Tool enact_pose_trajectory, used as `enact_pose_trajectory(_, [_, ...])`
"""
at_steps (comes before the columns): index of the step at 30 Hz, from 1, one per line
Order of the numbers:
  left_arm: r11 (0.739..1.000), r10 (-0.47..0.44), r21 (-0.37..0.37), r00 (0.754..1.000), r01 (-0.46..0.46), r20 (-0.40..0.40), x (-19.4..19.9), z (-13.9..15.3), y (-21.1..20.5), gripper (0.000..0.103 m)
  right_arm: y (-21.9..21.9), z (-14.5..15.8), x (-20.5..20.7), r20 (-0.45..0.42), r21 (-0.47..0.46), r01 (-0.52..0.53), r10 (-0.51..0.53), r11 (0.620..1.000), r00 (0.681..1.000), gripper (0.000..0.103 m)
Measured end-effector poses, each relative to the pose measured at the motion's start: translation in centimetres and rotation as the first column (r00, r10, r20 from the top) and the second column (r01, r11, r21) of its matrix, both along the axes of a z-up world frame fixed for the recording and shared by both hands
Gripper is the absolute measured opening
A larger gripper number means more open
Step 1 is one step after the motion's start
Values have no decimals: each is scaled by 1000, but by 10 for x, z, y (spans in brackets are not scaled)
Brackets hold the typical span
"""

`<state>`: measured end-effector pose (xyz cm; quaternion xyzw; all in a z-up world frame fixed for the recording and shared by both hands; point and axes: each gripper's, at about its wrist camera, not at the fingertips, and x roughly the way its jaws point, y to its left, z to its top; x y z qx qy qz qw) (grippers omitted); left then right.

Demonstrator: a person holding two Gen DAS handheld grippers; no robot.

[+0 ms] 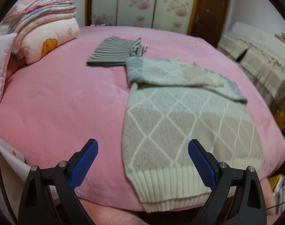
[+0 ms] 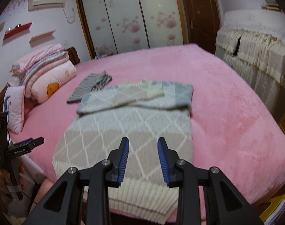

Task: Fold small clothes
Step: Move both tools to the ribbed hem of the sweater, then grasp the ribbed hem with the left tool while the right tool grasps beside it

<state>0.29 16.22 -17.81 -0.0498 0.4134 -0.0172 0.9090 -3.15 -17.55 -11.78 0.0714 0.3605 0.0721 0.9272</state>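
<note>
A small diamond-patterned knit sweater (image 1: 189, 121) in grey, beige and blue lies flat on the pink bed (image 1: 58, 103), its sleeves folded across the chest and its cream ribbed hem at the near edge. It also shows in the right wrist view (image 2: 127, 123). My left gripper (image 1: 142, 148) is wide open and empty, above the hem's left corner. My right gripper (image 2: 143, 142) is open and empty, above the sweater's lower middle. A folded striped grey garment (image 1: 112, 53) lies beyond the sweater, also visible in the right wrist view (image 2: 91, 86).
A stack of folded pink quilts and pillows (image 1: 43, 35) sits at the bed's far left. A cloth-covered cabinet (image 2: 255, 56) stands right of the bed. Wardrobe doors (image 2: 127, 18) and a brown door (image 2: 200, 15) are behind. The hand-held left gripper body (image 2: 9, 159) is at the left.
</note>
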Motion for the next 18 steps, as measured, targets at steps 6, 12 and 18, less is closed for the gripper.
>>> enact_pose_trajectory(6, [999,-42,-37,994,38,-101,0,-32,4,96,-2,-34,-7,-94,-68,-28,21,997,995,32])
enact_pose_trajectory(12, [987,-72,-156,977,41,-200,4,-61,18,96,-15,-66,-11,-197,-8,-63,61,998,978,32])
enact_pose_trajectory(18, [948,-61,-319,968,-20,-244,12,-92,36,95,-40,-89,-10,-276,101,-14,41,995,960,32])
